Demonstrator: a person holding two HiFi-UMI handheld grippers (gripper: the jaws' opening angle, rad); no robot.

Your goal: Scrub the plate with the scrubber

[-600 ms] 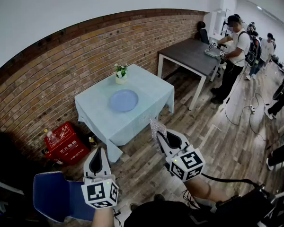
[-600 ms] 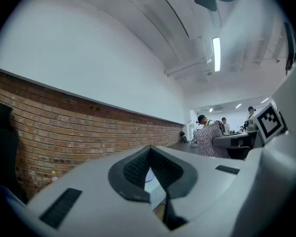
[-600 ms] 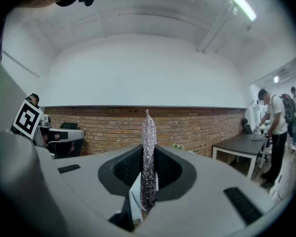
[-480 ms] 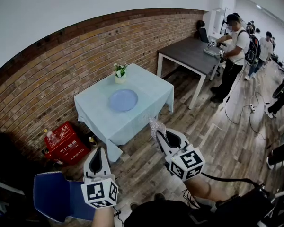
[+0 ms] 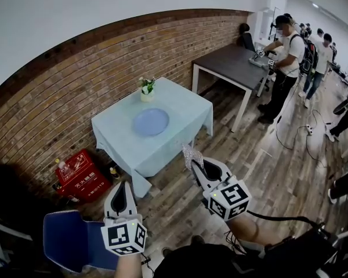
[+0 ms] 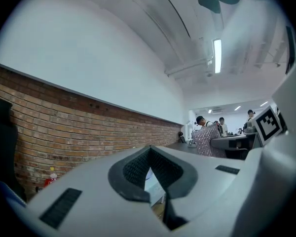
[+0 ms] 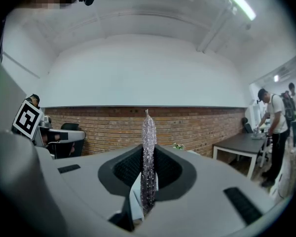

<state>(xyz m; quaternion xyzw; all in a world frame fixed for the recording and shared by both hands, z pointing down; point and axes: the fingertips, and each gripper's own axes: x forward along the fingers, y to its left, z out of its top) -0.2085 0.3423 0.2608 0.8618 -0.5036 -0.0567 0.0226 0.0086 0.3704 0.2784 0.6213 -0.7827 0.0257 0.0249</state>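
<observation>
A pale blue plate (image 5: 151,122) lies in the middle of a small table with a light blue cloth (image 5: 185,106), some way ahead of both grippers. My right gripper (image 5: 192,165) is shut on a silvery mesh scrubber (image 5: 191,155), which stands up thin and edge-on between the jaws (image 7: 148,157). My left gripper (image 5: 120,191) is held low at the left, shut with nothing between its jaws (image 6: 149,174). From the left gripper view the scrubber (image 6: 207,142) shows at the right. Both grippers hover over the wooden floor, short of the table.
A small pot of flowers (image 5: 147,89) stands at the table's far edge. A red crate (image 5: 81,177) and bottles sit by the brick wall. A blue chair (image 5: 69,239) is at lower left. A dark table (image 5: 235,65) with several people (image 5: 287,62) stands at right.
The view has shifted only slightly; the grippers keep their places, and the people at the dark table have moved a little.
</observation>
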